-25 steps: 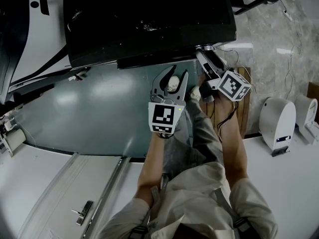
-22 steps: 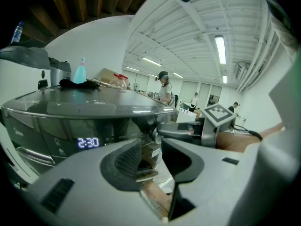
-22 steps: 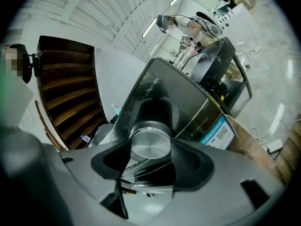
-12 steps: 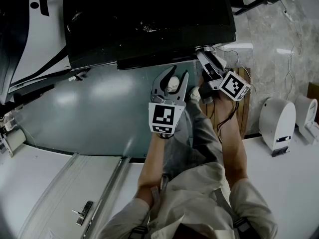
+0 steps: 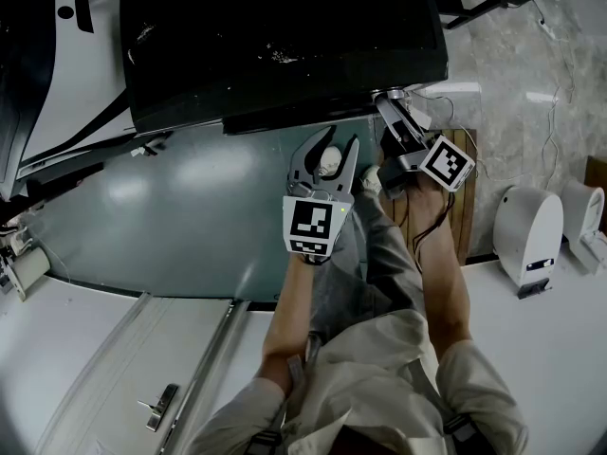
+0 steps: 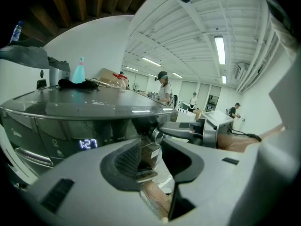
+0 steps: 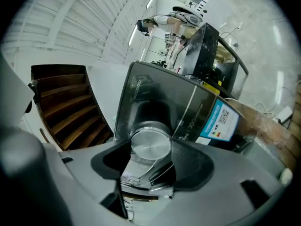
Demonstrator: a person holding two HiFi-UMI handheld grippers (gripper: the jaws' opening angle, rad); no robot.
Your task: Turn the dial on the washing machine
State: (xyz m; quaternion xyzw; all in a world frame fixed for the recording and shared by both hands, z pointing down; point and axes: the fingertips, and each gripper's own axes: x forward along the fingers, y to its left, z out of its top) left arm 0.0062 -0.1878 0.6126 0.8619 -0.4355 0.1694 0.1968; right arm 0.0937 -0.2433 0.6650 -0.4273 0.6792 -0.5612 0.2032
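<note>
So your right gripper (image 7: 150,152) was already on the dial (image 7: 150,141). In the right gripper view the silver knob sat dead ahead at 12 o'clock, with the jaws closed partway around its rim, one pad at 9 o'clock and one at 3 o'clock. It looked like a real grip to me, not just hovering. The dial stuck out of the front panel of the washing machine (image 5: 285,45), just under the dark top edge and at the panel's right end. Its axis pointed pretty much straight back along the line of your gripper, and that's what matters here: I'd guess any turn comes from rolling your wrist around that line, not from pushing sideways. From the head view your right gripper (image 5: 391,102) was tucked up against the machine's edge, and your left gripper (image 5: 334,150) hung apart from it, with the dial off at roughly 1 o'clock. The left jaws were spread wide with nothing between the pads, so that hand was clearly out of it. The right hand was the nearer one by far.
</note>
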